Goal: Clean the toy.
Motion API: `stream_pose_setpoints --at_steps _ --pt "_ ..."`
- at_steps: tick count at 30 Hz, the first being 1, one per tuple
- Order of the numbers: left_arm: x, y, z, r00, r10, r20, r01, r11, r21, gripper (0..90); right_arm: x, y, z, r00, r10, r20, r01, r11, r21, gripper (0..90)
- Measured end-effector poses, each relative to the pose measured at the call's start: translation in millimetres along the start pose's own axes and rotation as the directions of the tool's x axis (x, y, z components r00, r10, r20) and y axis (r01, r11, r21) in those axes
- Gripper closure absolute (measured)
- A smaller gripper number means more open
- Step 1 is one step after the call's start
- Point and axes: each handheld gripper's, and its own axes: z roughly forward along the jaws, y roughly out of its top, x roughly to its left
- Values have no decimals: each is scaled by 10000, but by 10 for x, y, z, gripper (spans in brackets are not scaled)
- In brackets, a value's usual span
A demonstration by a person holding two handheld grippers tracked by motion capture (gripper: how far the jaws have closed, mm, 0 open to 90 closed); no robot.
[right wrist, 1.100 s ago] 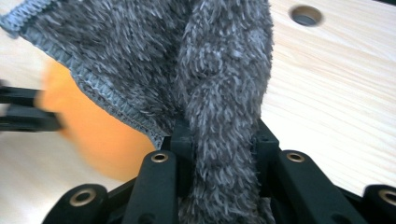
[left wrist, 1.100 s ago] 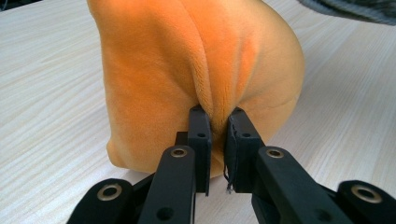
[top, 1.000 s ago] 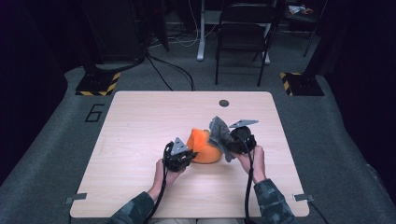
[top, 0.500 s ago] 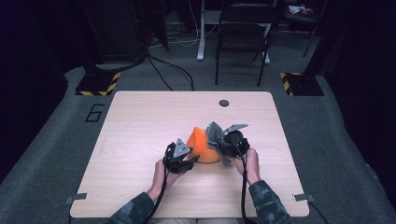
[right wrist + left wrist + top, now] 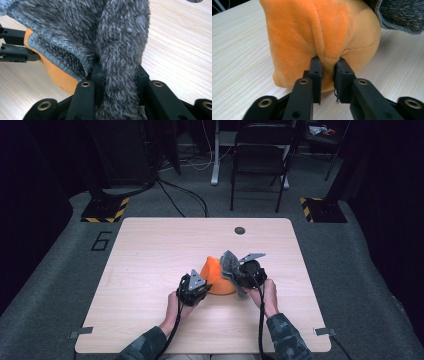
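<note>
Left tool (image 5: pixel 327 68) is pinching a fold of the orange plush (image 5: pixel 322 37), which sits on the table (image 5: pixel 150 250) a bit toward the near edge. Right tool (image 5: pixel 117 75) is clamped on the fuzzy grey knit piece (image 5: pixel 120 37) draped against the plush.

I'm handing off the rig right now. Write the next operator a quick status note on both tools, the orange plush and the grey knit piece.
Left tool: shut, pinching a fold at the base of the orange plush, which sits on the table.
Right tool: shut on the grey knit piece, held up against the plush's right side.
Done: both items gripped, knit brought to the plush.
Left: the knit is not over the plush yet; likely next is drawing it over the top while the left tool steadies the plush.
</note>
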Motion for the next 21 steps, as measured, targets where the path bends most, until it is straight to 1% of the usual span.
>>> stream_pose_setpoints --at_steps 1,3,4,6,7,8,9,12,13,15,16,17,19,21 --pt "-1 2 -3 10000 52 -20 -52 10000 -11 804 5 3 -9 10000 81 31 -81 10000 8 700" --pt "-4 10 -14 10000 51 23 -51 10000 -62 817 2 11 -25 10000 -1 94 1 10000 -60 700" --pt "-3 16 -20 10000 22 -1 -22 10000 -72 820 -2 16 -33 9999 -18 149 20 9999 -117 701" --pt "10 31 -40 9999 -72 88 73 9999 -88 823 0 25 -53 9999 -15 172 17 9999 -156 701" --pt "16 37 -46 9999 -130 110 131 9999 -95 824 3 32 -62 9996 -41 278 47 9998 -215 701" --pt "21 43 -51 9996 -197 182 199 9997 -106 824 1 39 -78 9996 -104 256 110 9997 -230 701" --pt "27 48 -57 9996 -220 187 223 9996 -151 824 8 47 -96 9996 -66 265 73 9996 -257 702" --pt "32 62 -73 9988 -367 312 373 9991 -180 824 34 80 -170 9994 -7 346 26 9986 -537 702" --pt "22 69 -78 9986 -394 355 401 9990 -176 824 39 92 -197 9995 -103 307 123 9978 -653 702" --pt "-4 79 -81 9987 -349 365 356 9992 -204 824 86 123 -253 9996 -174 239 193 9963 -838 702" --pt "-21 89 -86 9987 -282 416 289 9994 -164 823 127 139 -272 9997 -123 220 143 9953 -958 702" --pt "-34 93 -86 9987 -266 437 274 9995 -171 823 165 159 -288 9992 -381 118 391 9937 -1050 702" --pt "-55 100 -86 9990 -120 436 126 9998 -145 823 243 176 -296 9987 -508 91 515 9921 -1143 702" --pt "-69 98 -79 9989 -153 440 161 9997 -171 823 314 185 -271 9975 -707 7 704 9922 -1030 701"
